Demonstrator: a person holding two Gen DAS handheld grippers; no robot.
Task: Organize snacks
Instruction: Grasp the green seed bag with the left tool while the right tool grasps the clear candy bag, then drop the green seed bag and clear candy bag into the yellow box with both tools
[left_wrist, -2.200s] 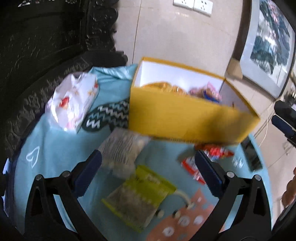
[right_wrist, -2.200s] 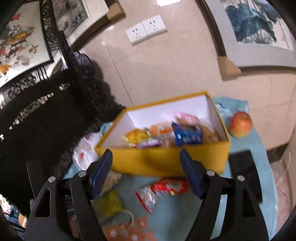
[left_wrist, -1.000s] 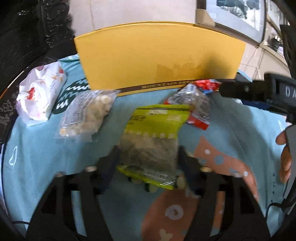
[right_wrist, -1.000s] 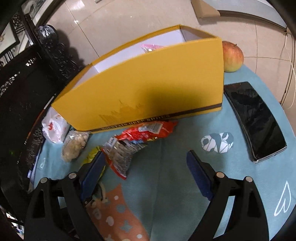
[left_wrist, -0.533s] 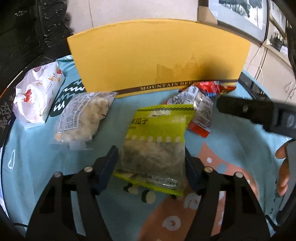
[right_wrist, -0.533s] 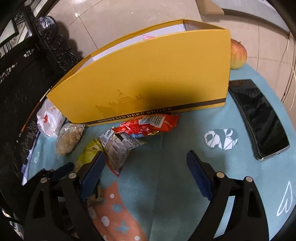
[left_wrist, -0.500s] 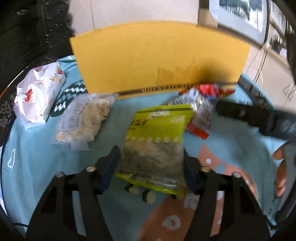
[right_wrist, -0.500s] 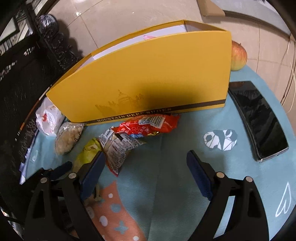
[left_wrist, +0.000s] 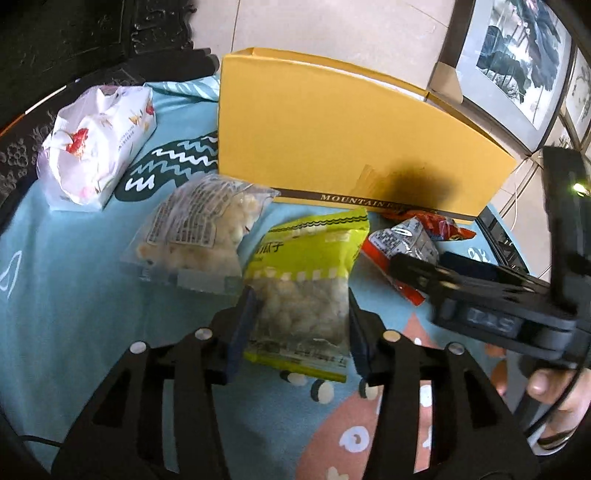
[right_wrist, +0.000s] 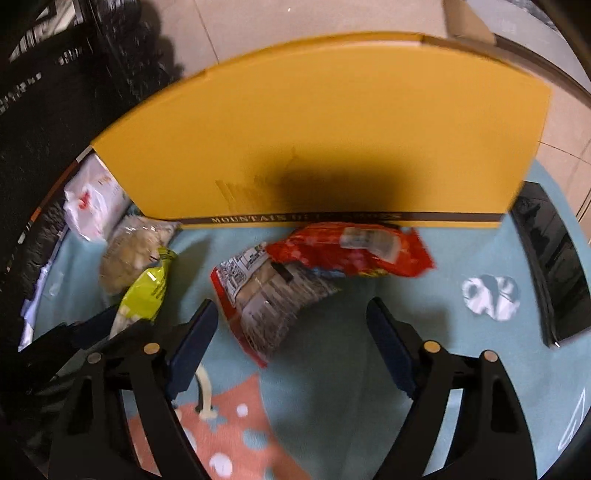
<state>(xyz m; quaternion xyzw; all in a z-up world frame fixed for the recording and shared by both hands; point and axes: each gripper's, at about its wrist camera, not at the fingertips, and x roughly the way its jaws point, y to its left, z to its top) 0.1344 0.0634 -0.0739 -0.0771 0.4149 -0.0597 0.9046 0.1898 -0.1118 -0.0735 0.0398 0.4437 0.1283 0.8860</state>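
the left gripper (left_wrist: 299, 325) straddled the green snack packet (left_wrist: 306, 280), pads at its lower sides, jaws easing apart. the packet lay just in front of the yellow box (left_wrist: 332, 140), long axis toward it. the right gripper (right_wrist: 291, 332), closing on nothing, hung before the red-edged packet (right_wrist: 266, 295), also before the box and angled up toward it.

A light-blue patterned cloth covers the tabletop (left_wrist: 74, 280). On it stands a yellow box (left_wrist: 332, 147) (its near wall faces us). Before the box lie a clear packet (left_wrist: 195, 240), a green packet (left_wrist: 303, 288) and red packets (right_wrist: 332, 258); left of it sits a tissue pack (left_wrist: 96, 144), right a phone (right_wrist: 554, 266).
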